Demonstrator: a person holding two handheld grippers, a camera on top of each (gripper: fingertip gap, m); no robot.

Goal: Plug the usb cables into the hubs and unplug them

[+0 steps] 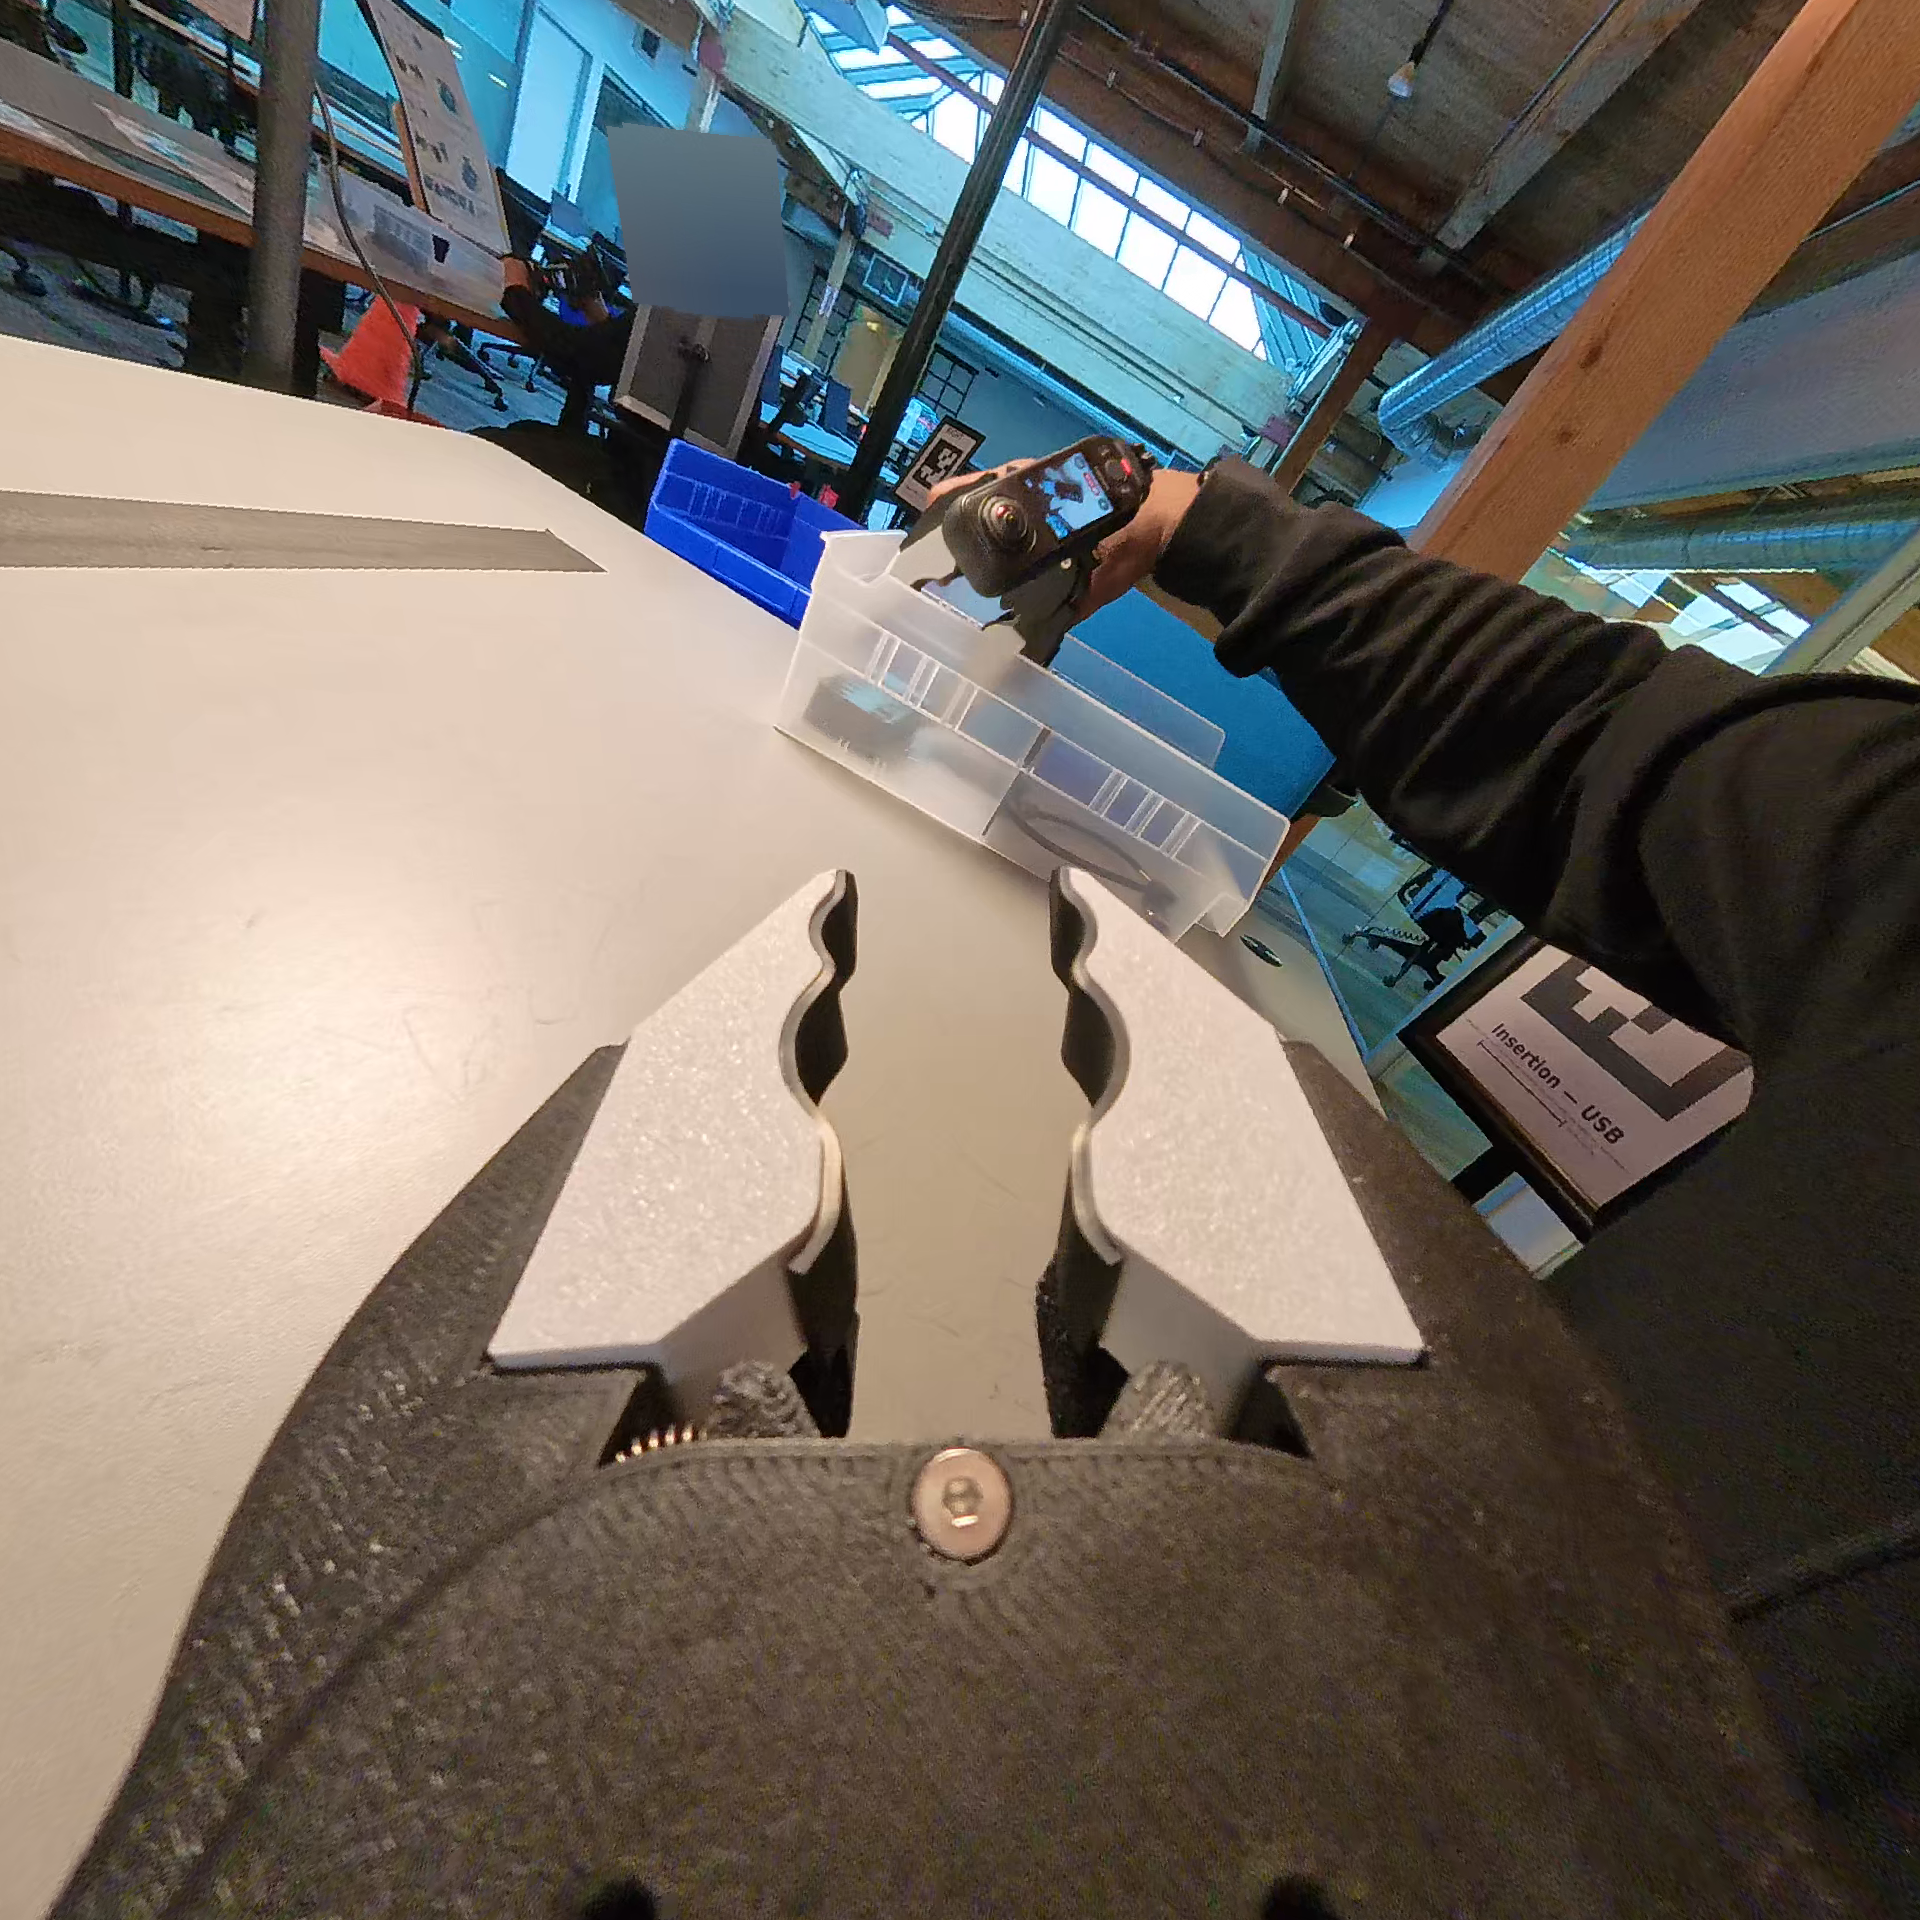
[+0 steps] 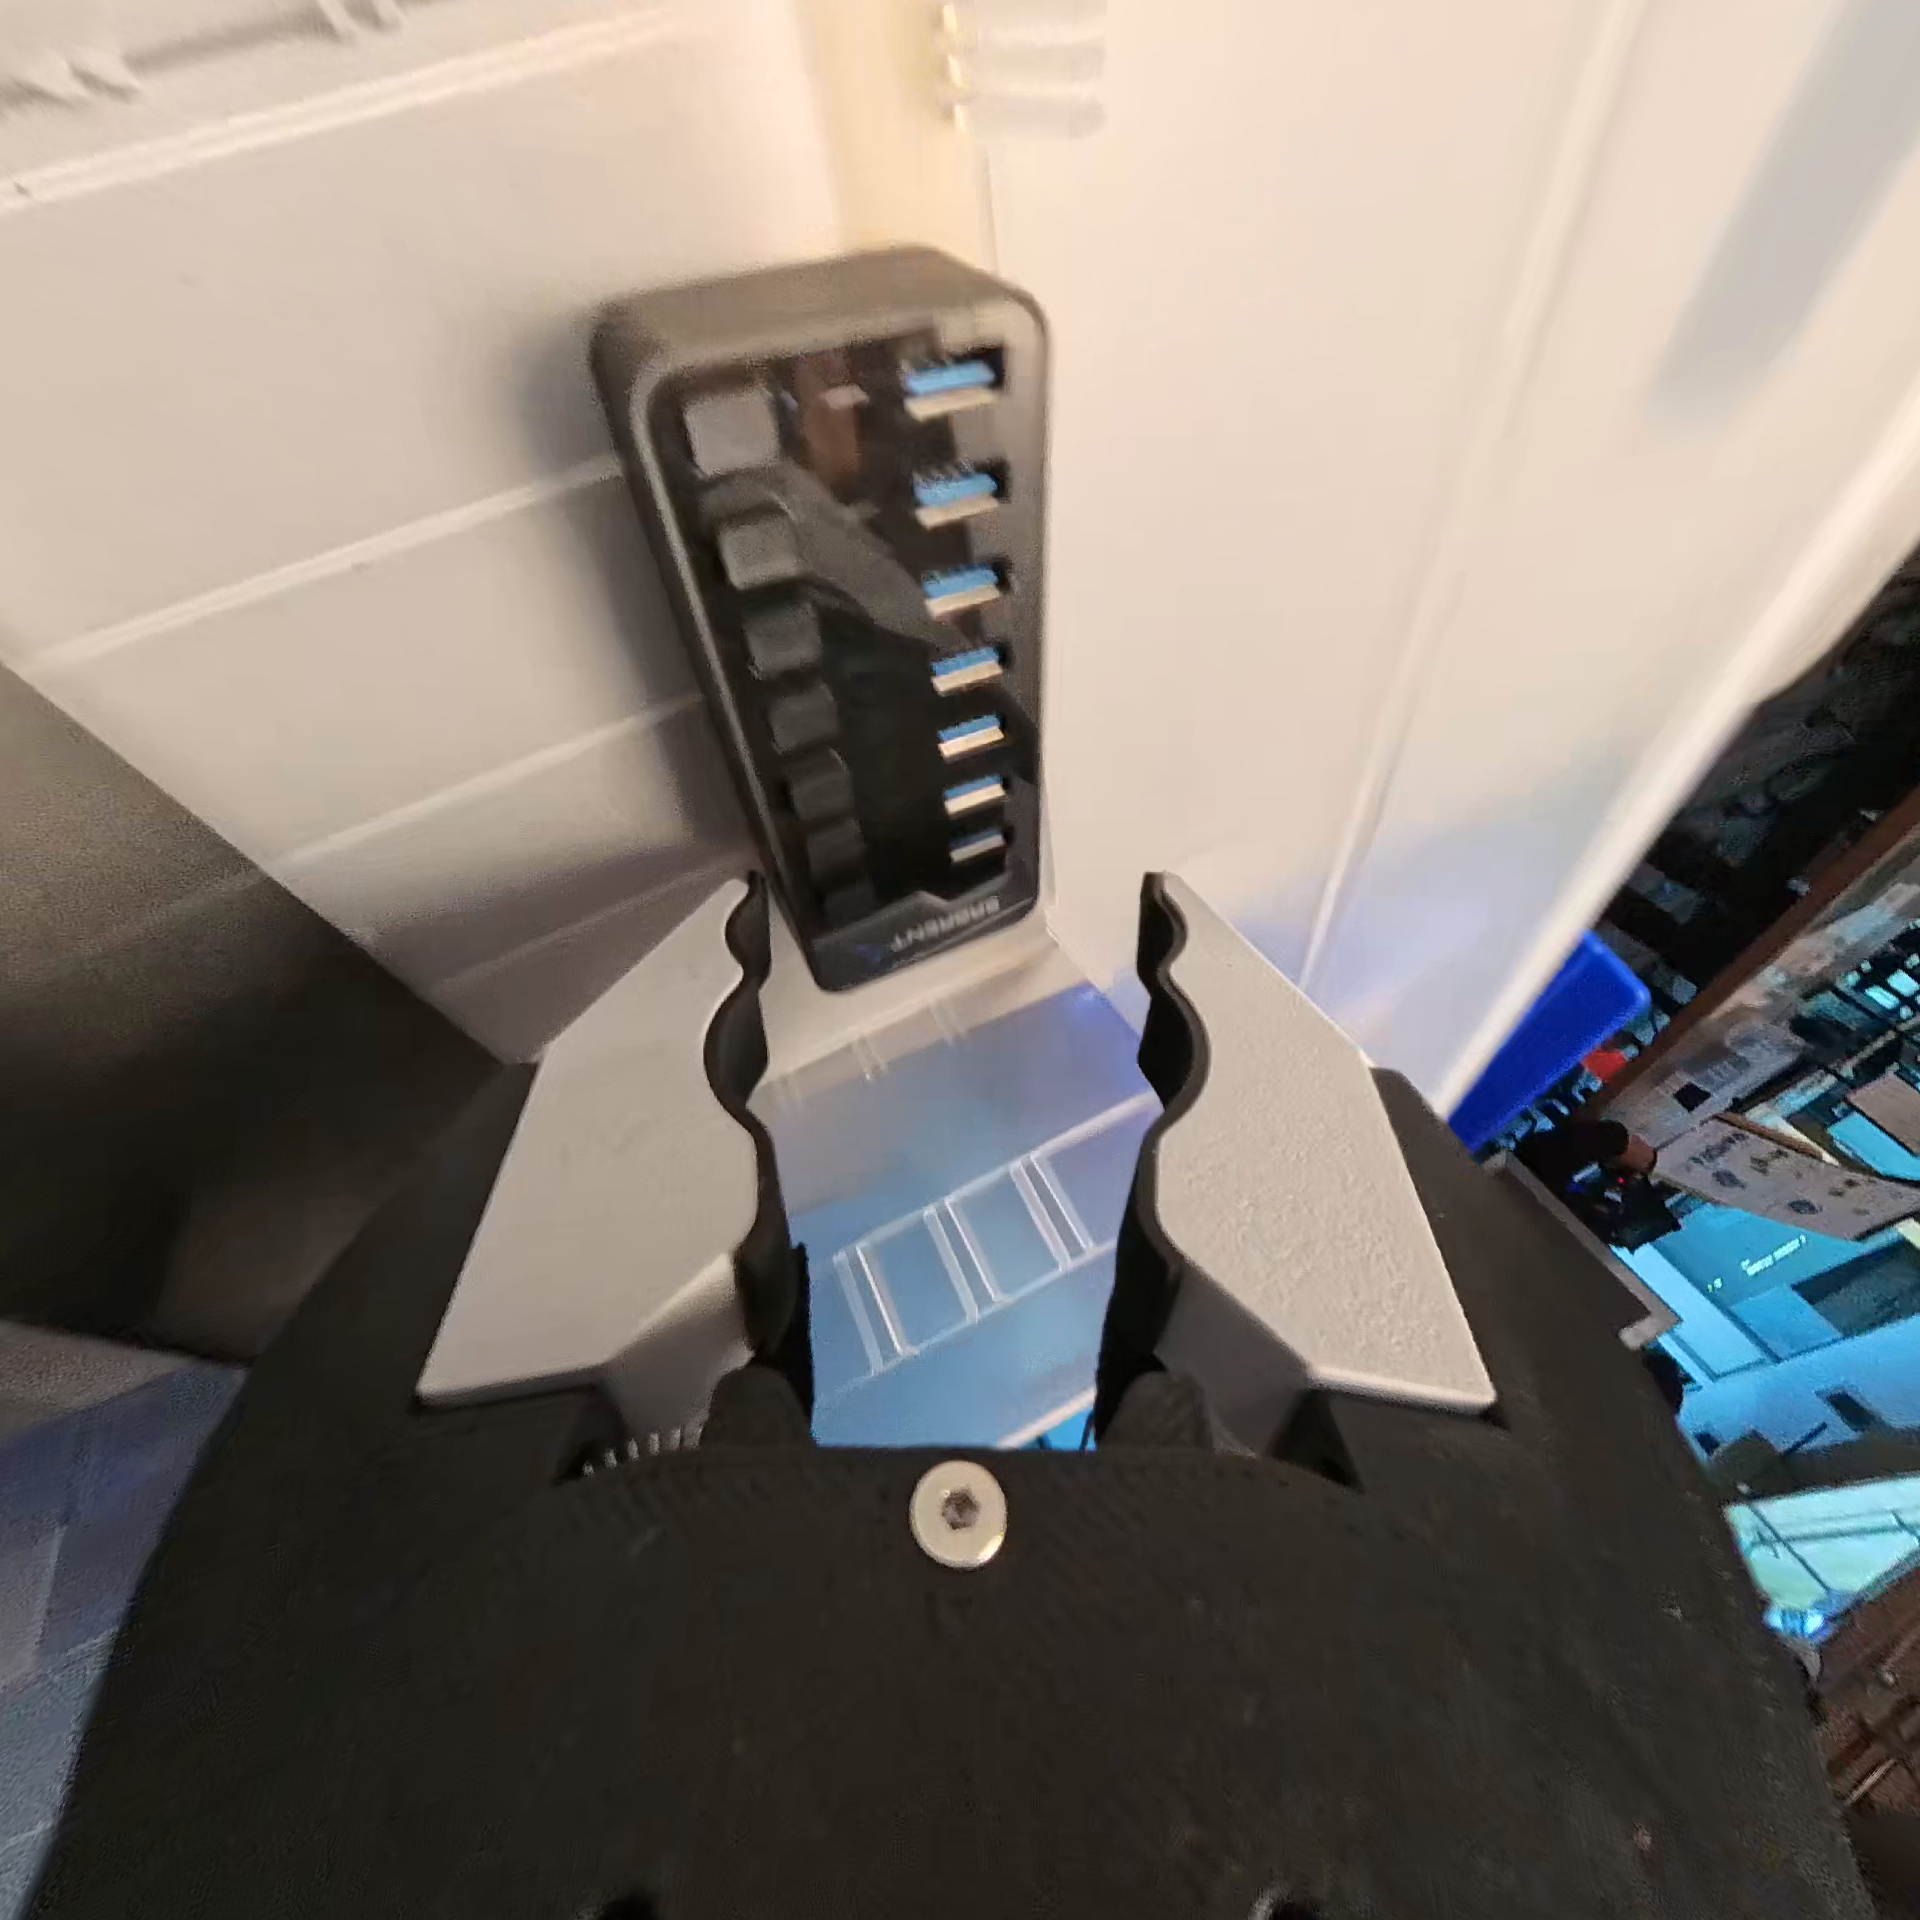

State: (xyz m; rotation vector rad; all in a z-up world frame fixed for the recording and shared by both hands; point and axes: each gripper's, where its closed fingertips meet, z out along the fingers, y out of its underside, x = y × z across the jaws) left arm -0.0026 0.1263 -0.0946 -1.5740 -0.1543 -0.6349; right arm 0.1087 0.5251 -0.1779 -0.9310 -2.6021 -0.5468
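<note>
A black USB hub (image 2: 831,613) with a row of blue ports and a row of dark buttons lies in a compartment of a clear plastic bin (image 2: 312,416). My right gripper (image 2: 951,894) is open and empty, reaching down into the bin with its tips just short of the hub's near end. In the left wrist view the same bin (image 1: 1101,748) stands on the grey table (image 1: 364,831), with the right gripper (image 1: 977,592) dipping into its far end. A dark cable (image 1: 1081,842) shows faintly through the bin's near compartment. My left gripper (image 1: 951,904) is open and empty above the table.
A blue bin (image 1: 727,520) stands behind the clear one. The person's dark sleeve (image 1: 1507,727) crosses the right side. A framed card with a marker (image 1: 1590,1049) sits beyond the table's right edge. A wooden post (image 1: 1662,281) rises at the back right. Some 40 cm of space lies between my two pairs of fingers.
</note>
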